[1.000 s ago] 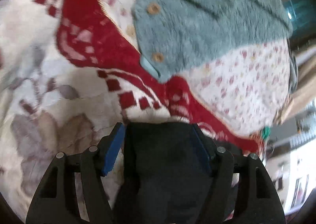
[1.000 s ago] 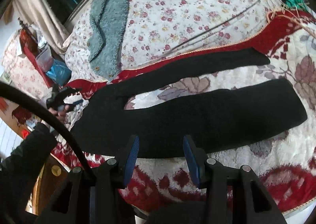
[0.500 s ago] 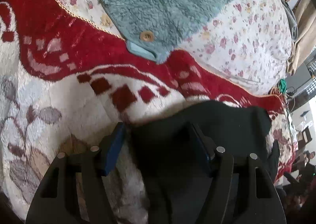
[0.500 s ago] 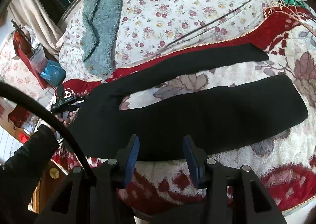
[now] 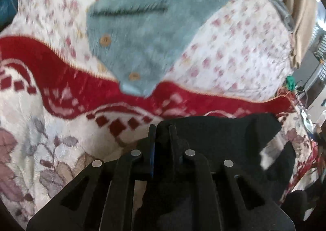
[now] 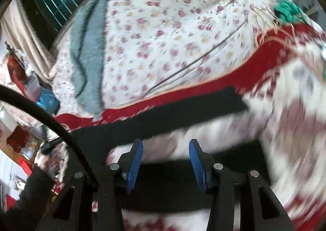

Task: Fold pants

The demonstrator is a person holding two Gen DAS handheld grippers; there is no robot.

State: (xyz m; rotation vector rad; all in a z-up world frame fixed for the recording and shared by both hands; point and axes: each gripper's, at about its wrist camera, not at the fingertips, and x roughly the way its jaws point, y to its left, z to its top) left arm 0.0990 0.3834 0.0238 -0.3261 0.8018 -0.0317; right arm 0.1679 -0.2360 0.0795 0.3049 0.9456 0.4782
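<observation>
The black pants [image 6: 163, 112] lie spread on a red and white floral blanket [image 6: 285, 108], both legs pointing right. My right gripper [image 6: 165, 161] is open, its blue pads low over the near leg [image 6: 167, 190]. My left gripper [image 5: 162, 129] is shut on the waist end of the black pants [image 5: 214, 129], holding a fold of the cloth. That gripper also shows small at the far left of the right wrist view [image 6: 49, 146].
A grey-blue fleece jacket [image 5: 154, 27] with wooden buttons lies on the flowered sheet [image 5: 234, 47] beyond the blanket [image 5: 40, 129]. A green bundle [image 6: 287, 11] sits at the blanket's far corner. Curtains, a window grille and room clutter ring the bed.
My left gripper's jaws have closed on the pants' waist cloth. My right gripper has dropped closer over the near leg; both views have swung and blurred.
</observation>
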